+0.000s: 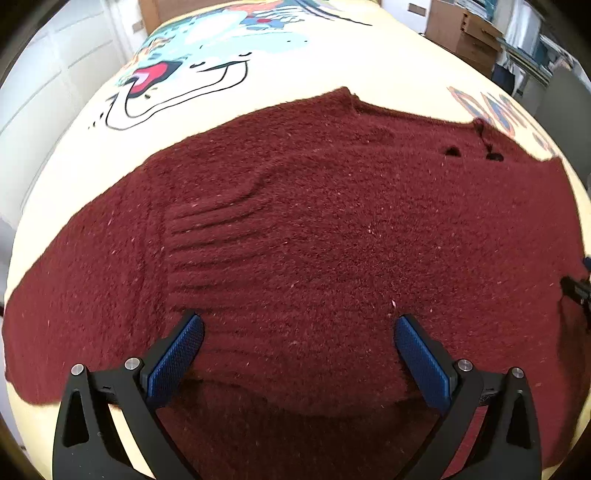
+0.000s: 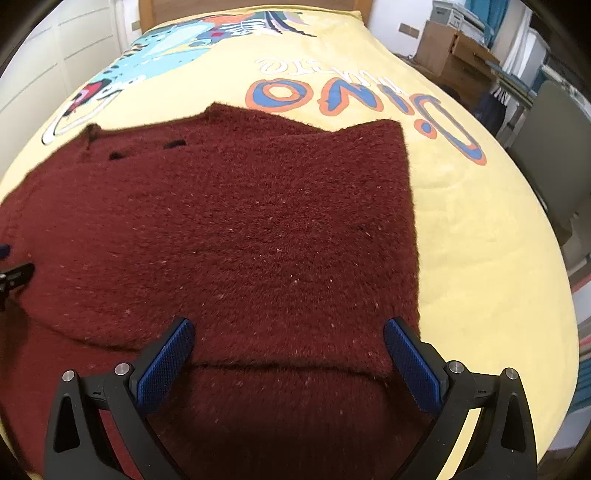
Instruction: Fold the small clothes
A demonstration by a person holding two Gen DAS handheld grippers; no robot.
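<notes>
A fuzzy dark red sweater (image 1: pixel 314 229) lies flat on the yellow bed cover (image 1: pixel 74 155), its collar at the far edge. One sleeve with a ribbed cuff (image 1: pixel 207 236) is folded across the body. In the right wrist view the same sweater (image 2: pixel 240 229) has its right side folded in to a straight edge. My left gripper (image 1: pixel 298 325) hovers open over the near hem, nothing between its blue pads. My right gripper (image 2: pixel 289 328) is open too, straddling the near folded edge. The tip of the other gripper (image 2: pixel 14 277) shows at the left border.
The bed cover (image 2: pixel 480 240) carries a cartoon print and large lettering (image 2: pixel 332 92). A wooden headboard (image 2: pixel 251 9) is at the far end. Cardboard boxes (image 2: pixel 450 51) and a grey chair (image 2: pixel 554 147) stand to the right; white cupboards (image 1: pixel 48 74) on the left.
</notes>
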